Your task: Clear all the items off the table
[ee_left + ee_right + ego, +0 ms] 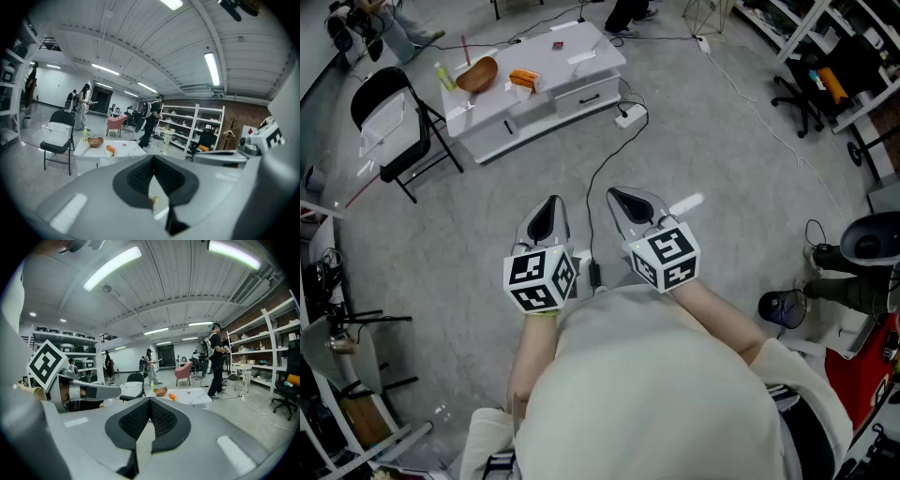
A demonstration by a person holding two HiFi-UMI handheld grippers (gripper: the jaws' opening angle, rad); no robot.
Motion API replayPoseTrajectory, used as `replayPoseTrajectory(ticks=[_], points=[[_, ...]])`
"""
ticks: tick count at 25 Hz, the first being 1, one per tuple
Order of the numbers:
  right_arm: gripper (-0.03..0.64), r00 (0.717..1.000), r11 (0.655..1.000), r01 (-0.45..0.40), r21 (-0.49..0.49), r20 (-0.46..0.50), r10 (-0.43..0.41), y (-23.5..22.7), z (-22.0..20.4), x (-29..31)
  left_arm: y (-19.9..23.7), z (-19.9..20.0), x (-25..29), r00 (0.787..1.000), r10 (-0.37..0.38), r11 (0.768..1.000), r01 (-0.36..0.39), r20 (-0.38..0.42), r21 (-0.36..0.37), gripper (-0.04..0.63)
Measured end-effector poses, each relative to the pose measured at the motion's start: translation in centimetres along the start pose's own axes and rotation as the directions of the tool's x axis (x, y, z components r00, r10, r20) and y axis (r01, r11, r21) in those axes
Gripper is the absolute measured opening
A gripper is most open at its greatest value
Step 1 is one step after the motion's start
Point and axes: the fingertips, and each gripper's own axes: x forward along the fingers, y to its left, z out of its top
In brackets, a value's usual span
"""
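Note:
A low white table (581, 89) stands far ahead across the grey floor. On it are a wooden bowl (477, 74), an orange box (524, 79), a green bottle (444, 76) and a small red item (557, 45). My left gripper (546, 217) and right gripper (630, 202) are side by side close to my body, well short of the table, both shut and empty. In the left gripper view the bowl (95, 141) and orange box (110, 150) show above the shut left gripper (153, 157). The right gripper view has the bowl (161, 391) beyond the right gripper (150, 401).
A black folding chair carrying a white basket (389, 117) stands left of the table. A power strip with a black cable (630, 116) lies on the floor between me and the table. Shelving and an office chair (797, 94) line the right. People stand behind the table (216, 359).

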Motion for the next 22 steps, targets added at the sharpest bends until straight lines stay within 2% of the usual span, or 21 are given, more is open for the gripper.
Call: replayPoseTrajectory(ticks=[5,9,14,22], points=[[-0.006,1.0,1.0,0.001,0.013,-0.008,-0.001,0.4,-0.2,-0.1,0.1,0.0,-0.6,1.0,-0.003,1.0,0.003,0.008,0.009,0.009],[-0.005,1.0,1.0,-0.008,0.014,-0.002,0.008,1.1,-0.1,-0.2,0.2,-0.5,-1.2,1.0,-0.022,1.0,0.022,-0.014,-0.003,0.009],[-0.005,0.999,0.999,-0.013,0.042,0.032,0.011,1.8,0.3,-1.1,-0.3,-0.9,-1.9,0.999,-0.03,0.998,0.031,-0.024,0.05,0.009],[-0.005,1.0,0.999,-0.003,0.042,0.01,0.003,1.5,-0.1,-1.7,-1.1,-1.5,-1.2,0.998,-0.044,0.998,0.047,-0.055,0.053,0.009]])
